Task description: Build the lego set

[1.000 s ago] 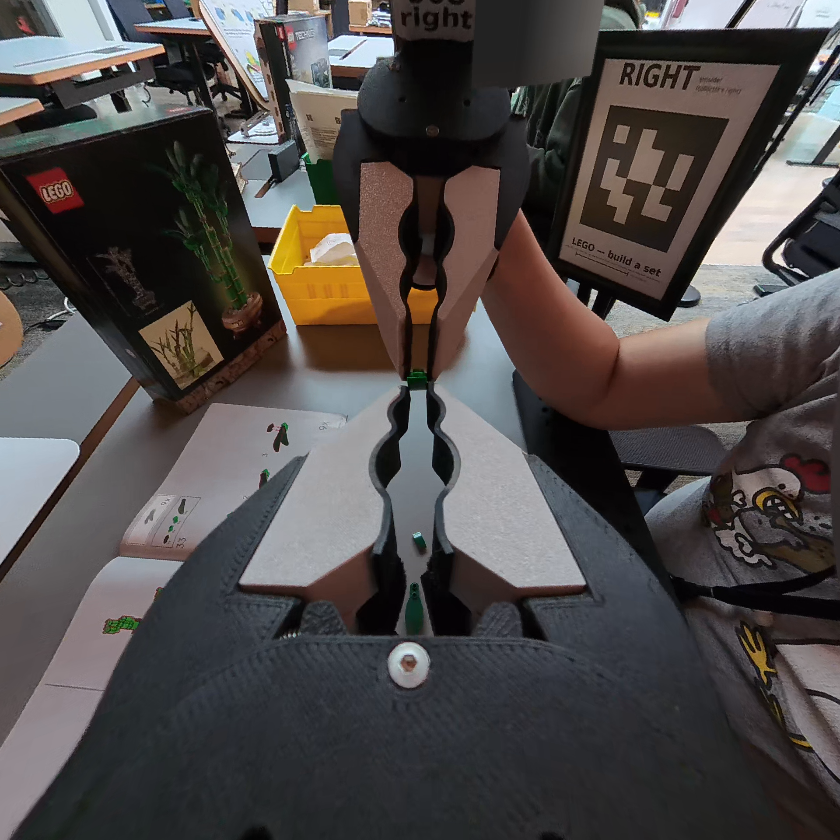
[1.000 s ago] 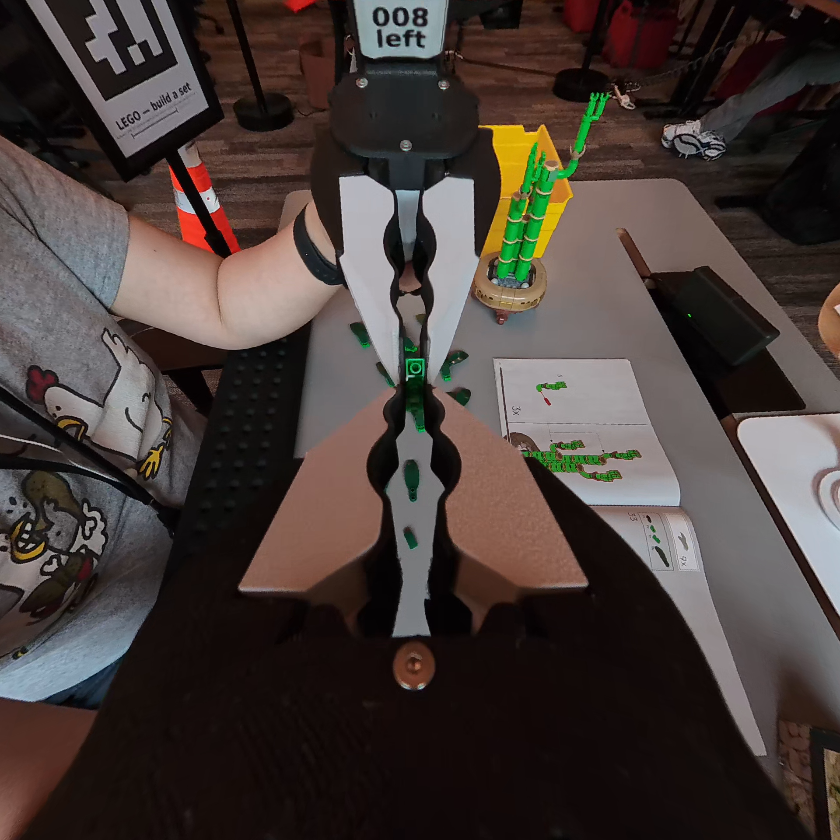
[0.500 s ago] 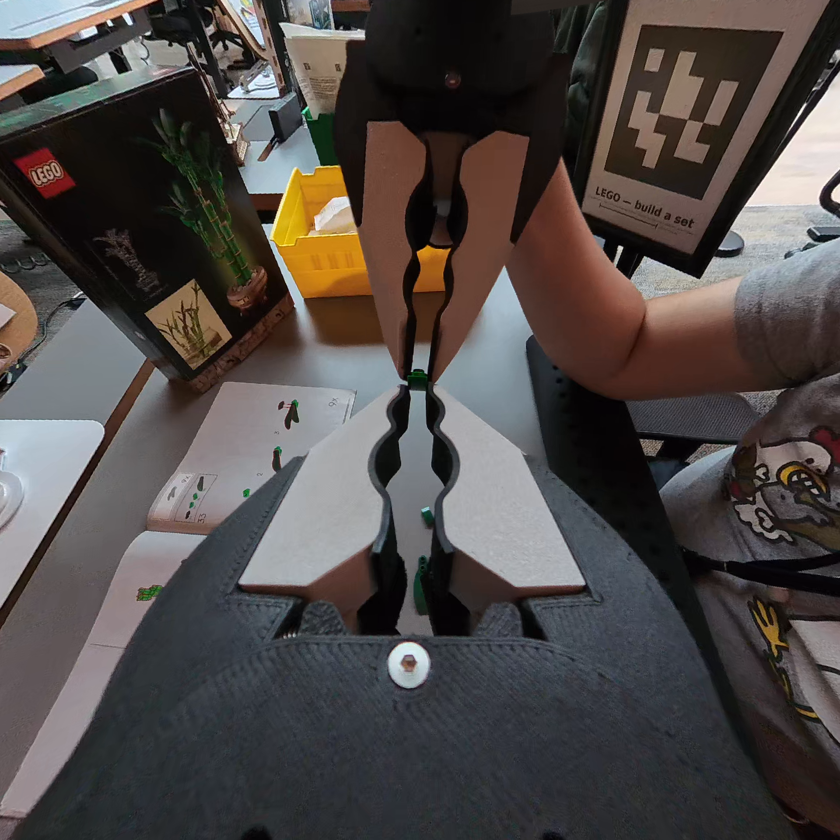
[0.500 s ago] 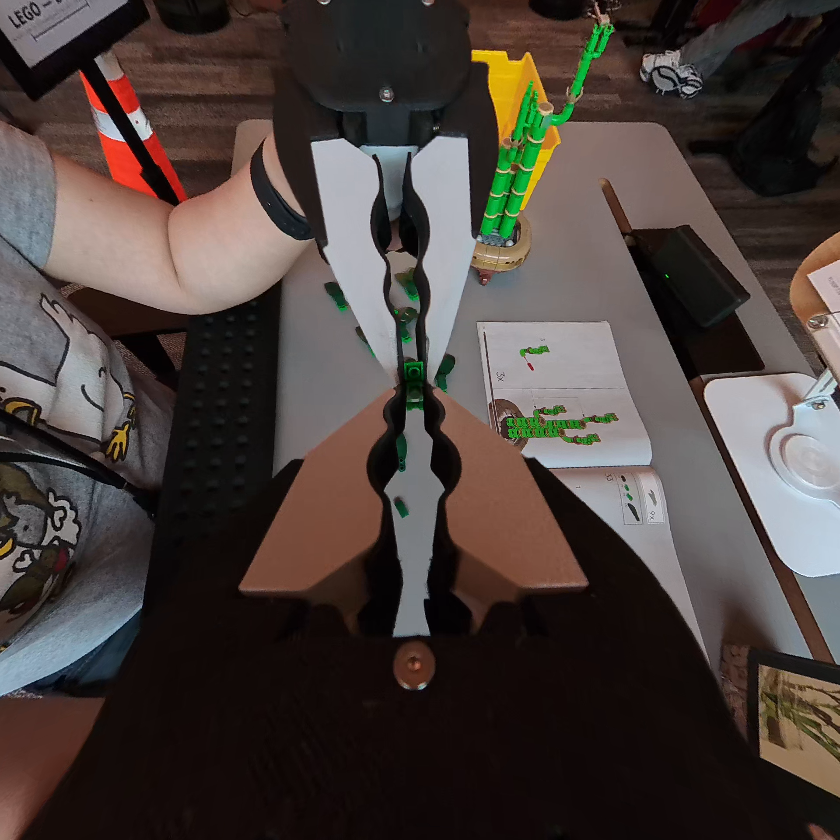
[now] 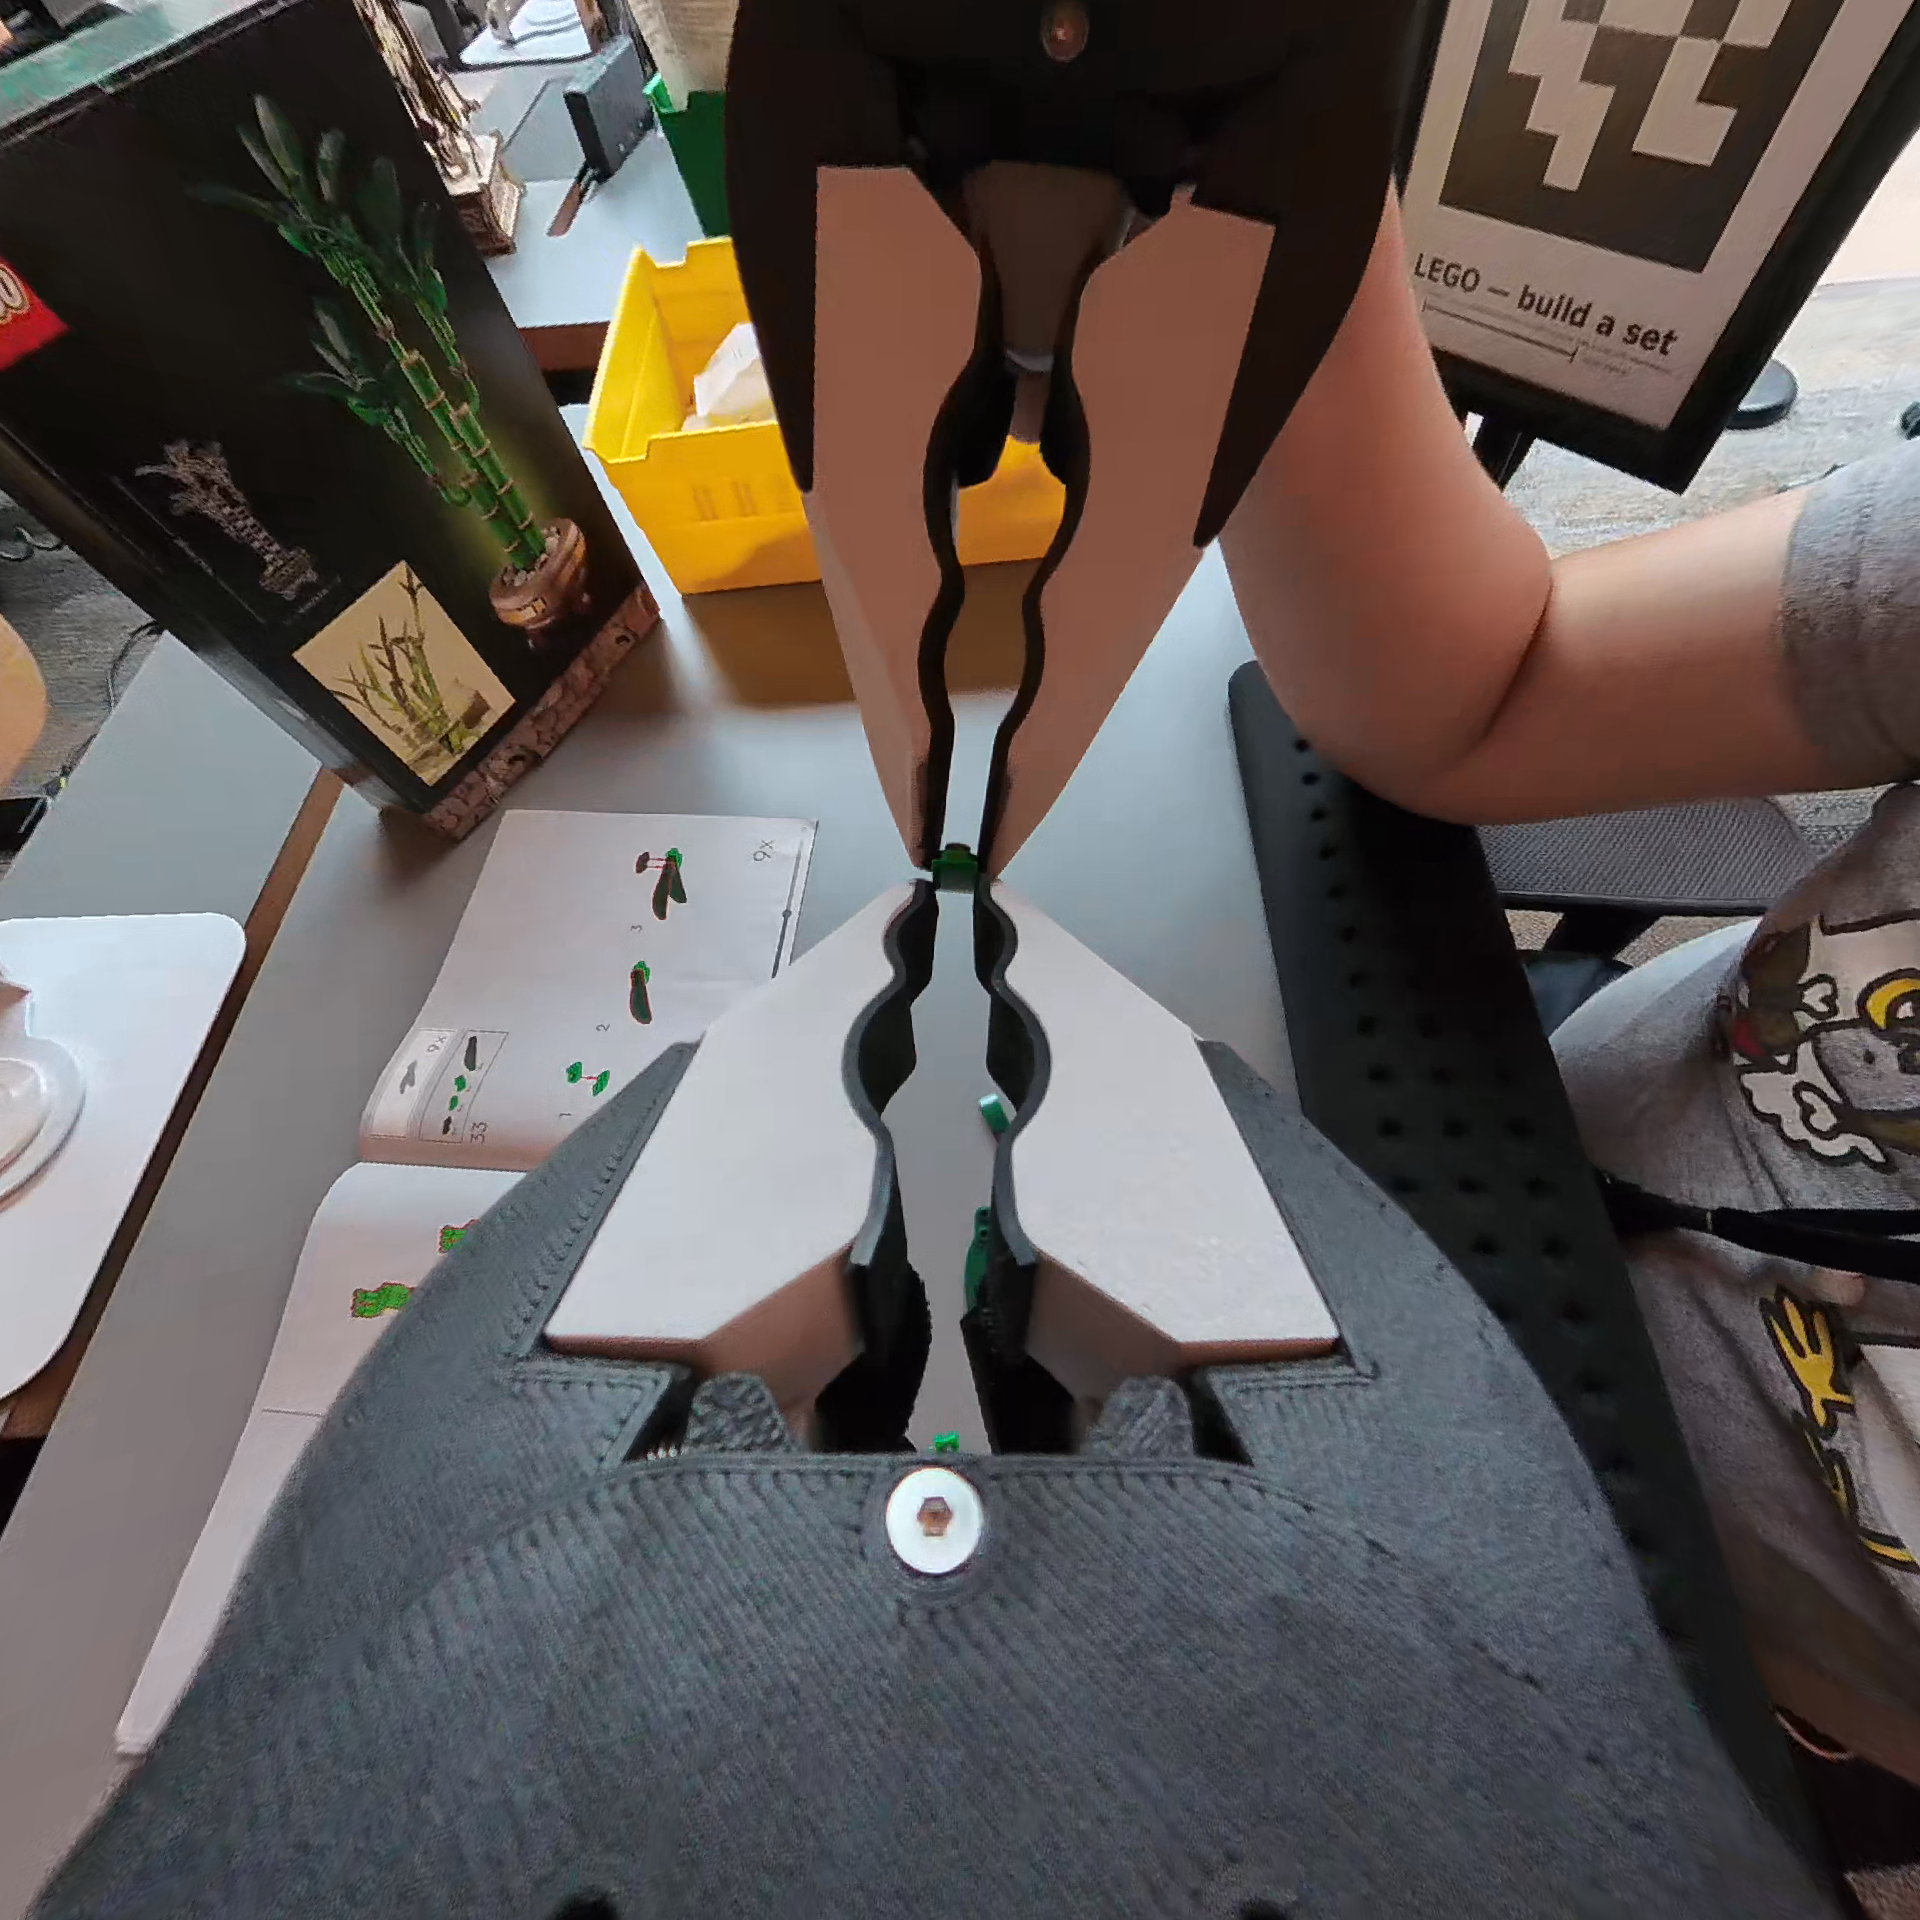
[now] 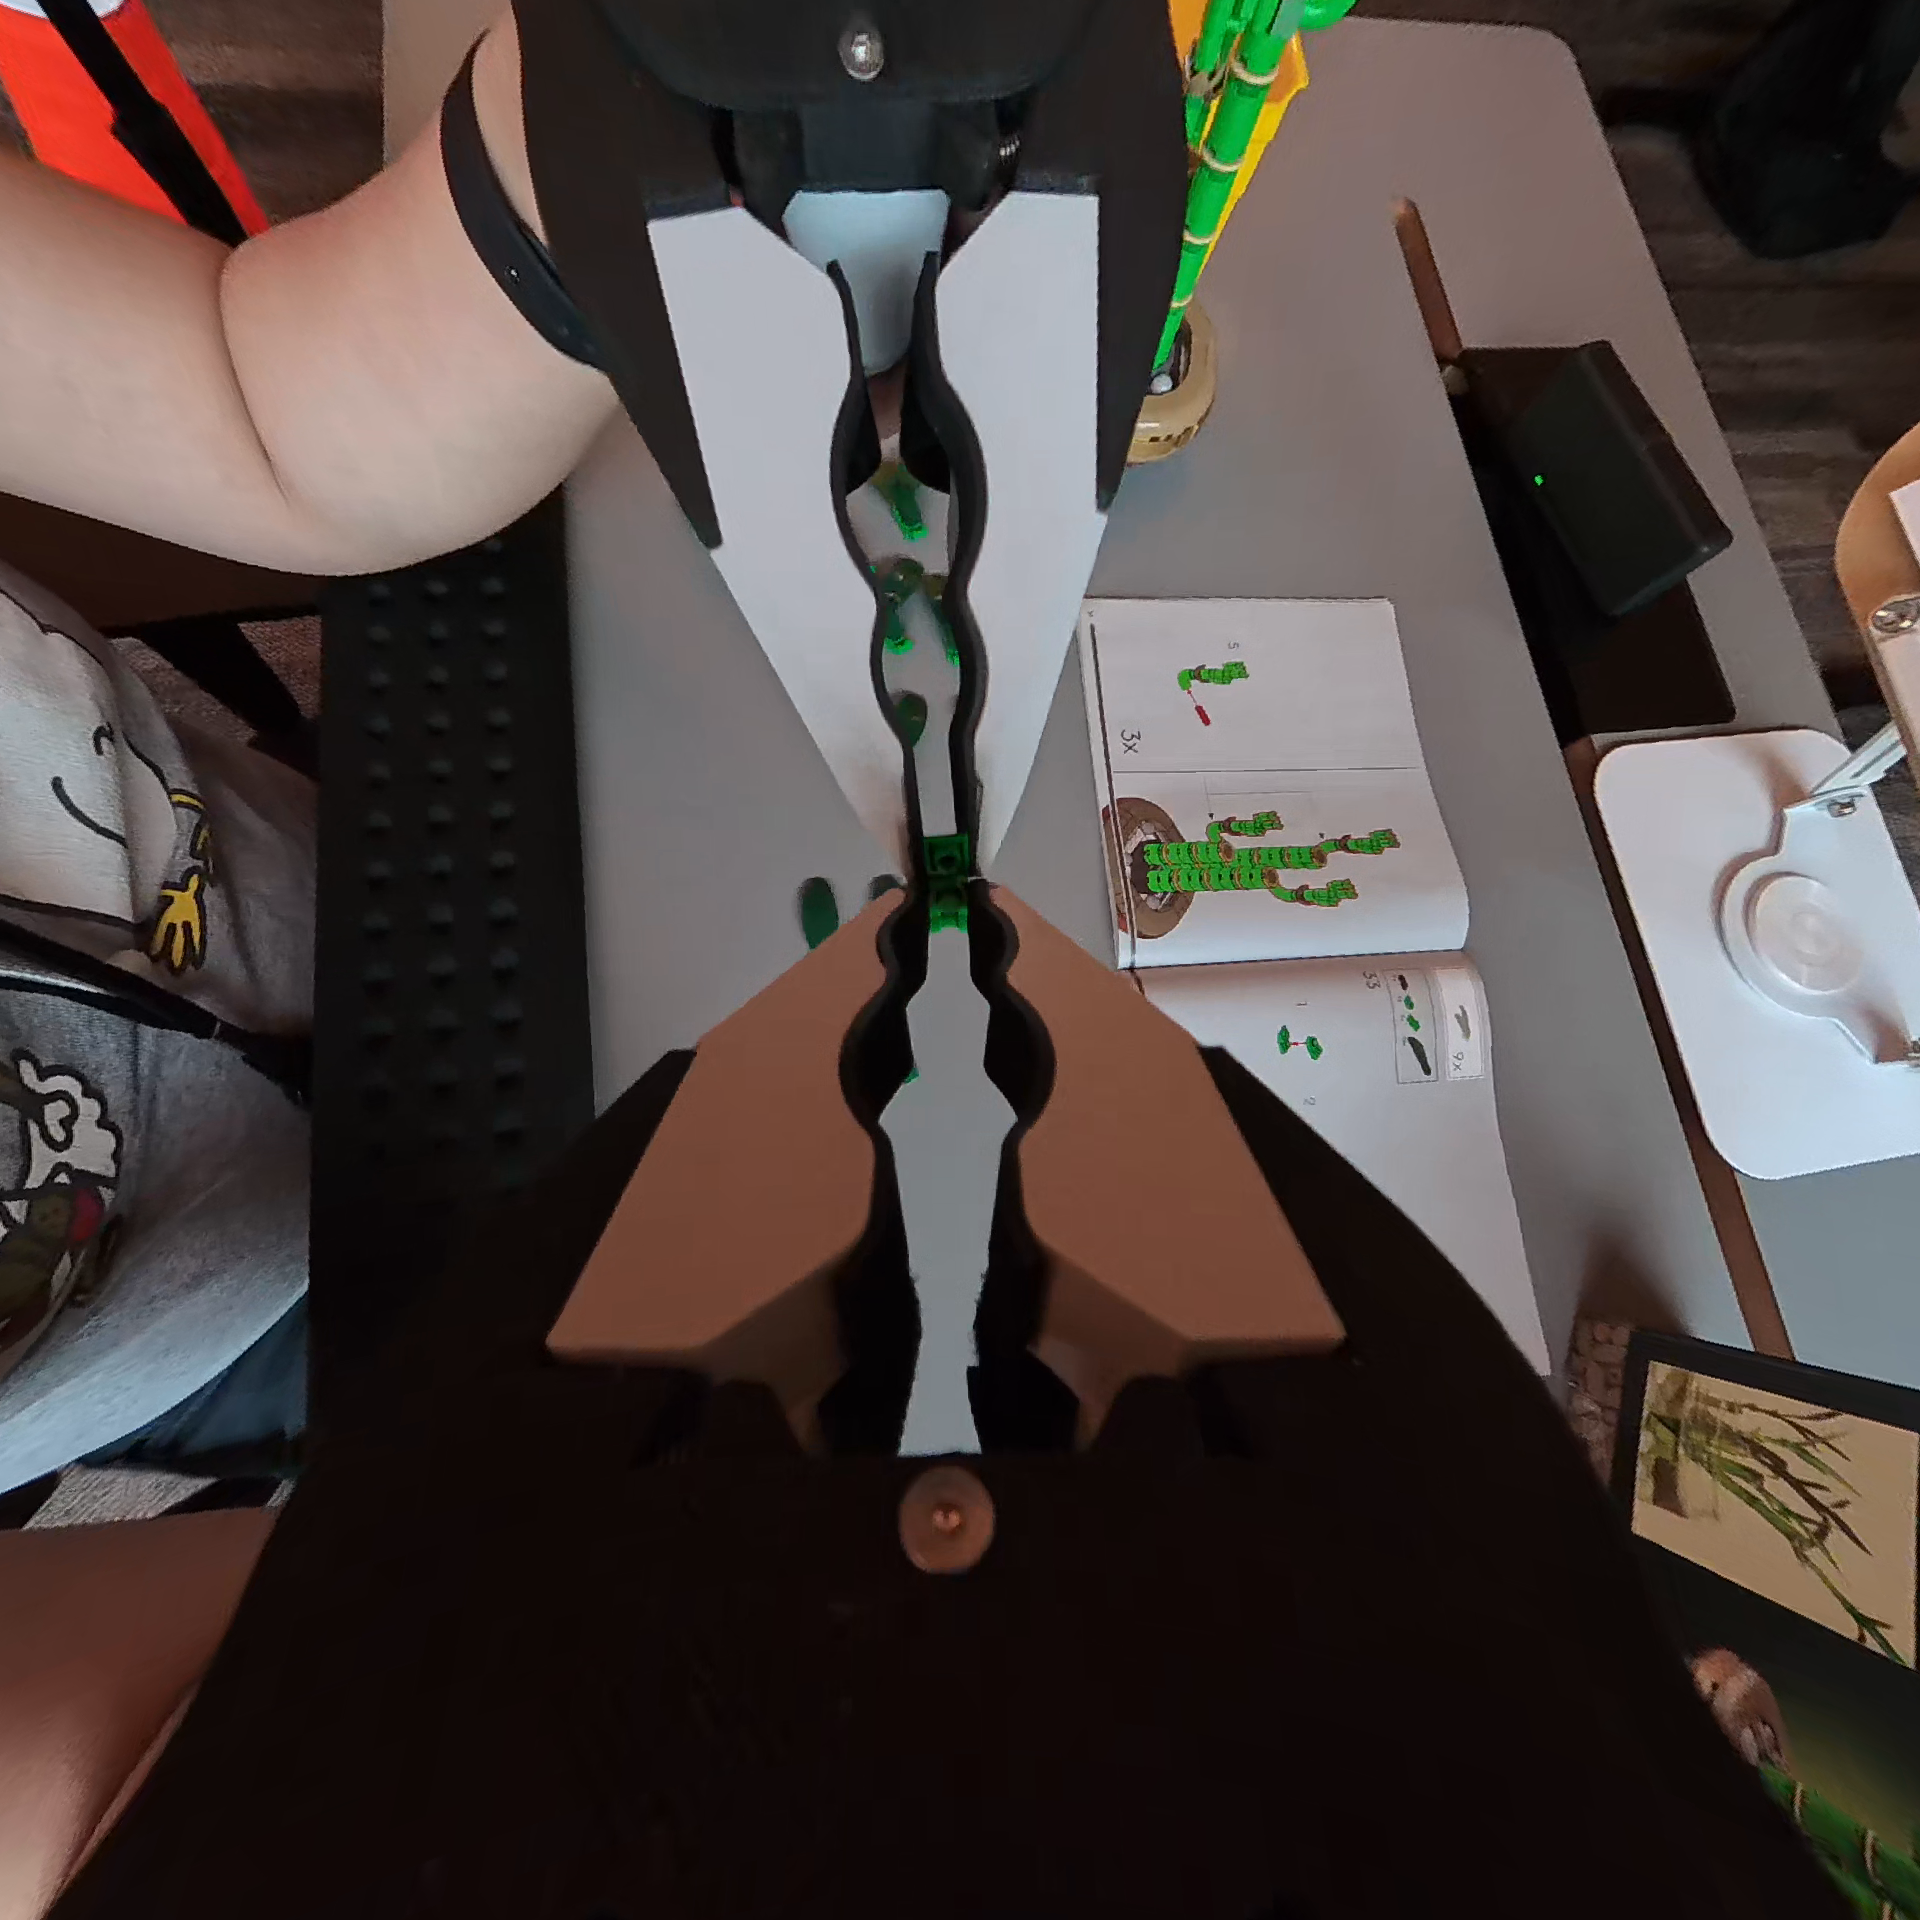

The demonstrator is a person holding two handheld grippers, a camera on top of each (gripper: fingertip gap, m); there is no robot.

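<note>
Gripper tips meet nose to nose above the worktop [image 5: 644, 748]: the left gripper [image 5: 954, 891] and the right gripper [image 6: 945, 902] are both closed, pinching small bright green LEGO pieces [image 6: 948, 878] between them. In the right wrist view two studded green bits sit in line at the junction, one in each set of tips; whether they are already pressed together I cannot tell.

The grip on each piece looks very shallow, only at the extreme tips. My judgement is that a slight twist or misaligned push could pop a piece out sideways, and it would drop among the loose green leaf pieces [image 6: 906, 582] lying on the worktop below, where it would be hard to pick out. Pushing off-axis could also leave the studs half seated.

Just beside the left gripper stands the partly built bamboo model [image 6: 1195, 239] in its tan pot; a wide swing of that arm might knock it. The open instruction booklet [image 6: 1278, 790] lies near on the right, with the set's box [image 5: 312, 416] and a yellow bin [image 5: 707, 488] farther back.
</note>
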